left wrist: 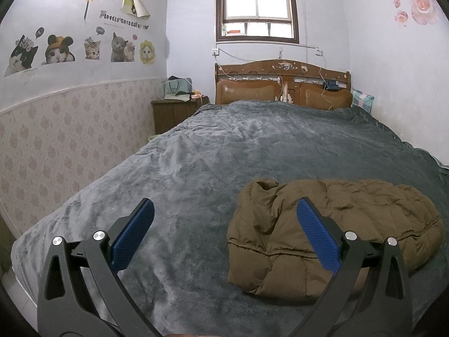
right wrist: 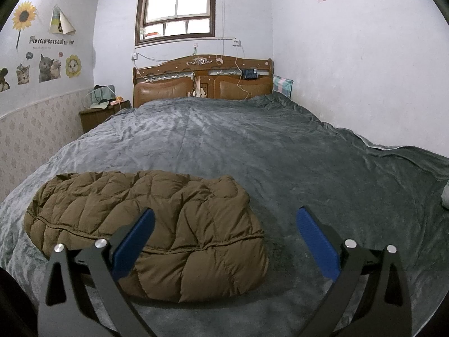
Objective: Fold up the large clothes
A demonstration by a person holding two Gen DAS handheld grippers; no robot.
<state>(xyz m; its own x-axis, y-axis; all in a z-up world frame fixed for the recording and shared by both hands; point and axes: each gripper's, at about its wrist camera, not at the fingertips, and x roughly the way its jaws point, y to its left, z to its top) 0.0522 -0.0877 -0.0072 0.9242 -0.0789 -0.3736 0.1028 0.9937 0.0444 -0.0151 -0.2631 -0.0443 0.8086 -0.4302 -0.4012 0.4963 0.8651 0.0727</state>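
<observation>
A brown quilted puffer jacket (left wrist: 350, 224) lies folded into a compact bundle on the grey bedspread (left wrist: 210, 154) near the foot of the bed. It also shows in the right wrist view (right wrist: 168, 219). My left gripper (left wrist: 224, 210) is open and empty, held above the bed just left of the jacket, its right finger in front of the jacket's left part. My right gripper (right wrist: 224, 219) is open and empty, above the jacket's right edge, its left finger over the jacket.
The grey bedspread (right wrist: 280, 146) covers the whole bed. A wooden headboard (left wrist: 283, 87) stands at the far end under a window. A wooden nightstand (left wrist: 174, 112) with bags is at the far left. Walls run along both sides of the bed.
</observation>
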